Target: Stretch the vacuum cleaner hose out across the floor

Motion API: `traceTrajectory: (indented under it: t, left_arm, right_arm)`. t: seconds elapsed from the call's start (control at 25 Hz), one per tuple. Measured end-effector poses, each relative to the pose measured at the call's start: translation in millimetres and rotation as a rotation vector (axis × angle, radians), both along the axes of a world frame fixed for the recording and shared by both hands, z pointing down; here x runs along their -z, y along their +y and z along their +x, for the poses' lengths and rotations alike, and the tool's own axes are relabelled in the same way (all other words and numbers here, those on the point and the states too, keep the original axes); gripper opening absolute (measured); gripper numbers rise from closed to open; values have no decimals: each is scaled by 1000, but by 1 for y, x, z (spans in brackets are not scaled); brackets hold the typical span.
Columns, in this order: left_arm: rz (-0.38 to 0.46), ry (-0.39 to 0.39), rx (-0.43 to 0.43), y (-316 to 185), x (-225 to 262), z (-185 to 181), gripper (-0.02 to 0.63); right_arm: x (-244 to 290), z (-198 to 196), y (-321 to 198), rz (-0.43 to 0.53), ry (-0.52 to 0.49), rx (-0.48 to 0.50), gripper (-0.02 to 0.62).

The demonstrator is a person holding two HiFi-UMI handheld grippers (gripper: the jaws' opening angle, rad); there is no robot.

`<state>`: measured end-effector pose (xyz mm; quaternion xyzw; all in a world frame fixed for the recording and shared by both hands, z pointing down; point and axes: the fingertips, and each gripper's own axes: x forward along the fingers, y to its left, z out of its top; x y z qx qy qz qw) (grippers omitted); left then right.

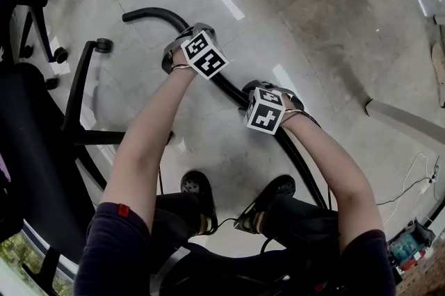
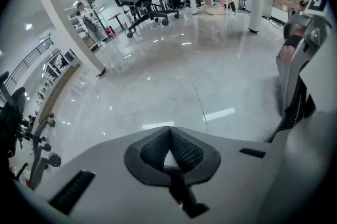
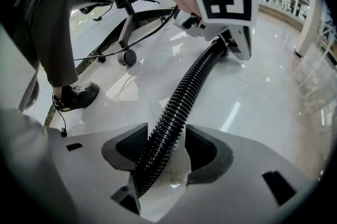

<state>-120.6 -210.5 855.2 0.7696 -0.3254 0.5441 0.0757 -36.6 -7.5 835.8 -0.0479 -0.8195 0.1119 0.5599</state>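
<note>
The grey floor is taking up most of the head view, with black office chairs crowding its left edge. The black ribbed hose is lying diagonally across it, running from a hooked bend at the far left, through the middle of the view, and on past the person's shoes toward the near right. The right gripper is clamping the hose, its jaws pressing the ribs from both sides. The left gripper is sitting just farther along, jaws fully together on nothing (the hose is passing beside or beneath it, not between them). Judging by that hook, the stretch is only partly done: the far end is waiting to be drawn straight.
</note>
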Motion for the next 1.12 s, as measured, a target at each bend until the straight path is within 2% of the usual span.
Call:
traceTrajectory:
  t: [0.12,0.32,0.48,0.6,0.72,0.8,0.84,0.92,1.04,1.12]
  left_arm:
    - [28,9,1,-1,3,-1,6]
    - [30,-43,-4,-3,0,-9,6]
    - [41,-76,-7,-7,-2,-3,6]
    - [25,-69,13,-5,-3,-5,6]
    - [15,-43,1,-4,0,-2,6]
    - [11,-43,-41,1,-1,-1,6]
    - [7,-46,-70,4,-2,-1,6]
    - [-26,-43,-148,11,-2,2,6]
    - [-107,16,-320,32,17,12,7]
    - [-117,45,-454,46,40,22,7]
  right_arm:
    - [4,4,-2,-46,-17,-80,221]
    - [29,34,-13,-39,30,-142,221]
    - [60,50,22,-176,33,-244,237]
    - [43,36,62,-186,55,-199,249]
    - [17,26,76,-85,111,-131,249]
    - [5,23,72,-2,147,-100,229]
    - [2,23,69,23,161,-94,179]
    - [0,24,65,39,172,-88,179]
    - [0,22,66,37,166,-76,179]
    - [-1,23,67,28,171,-68,179]
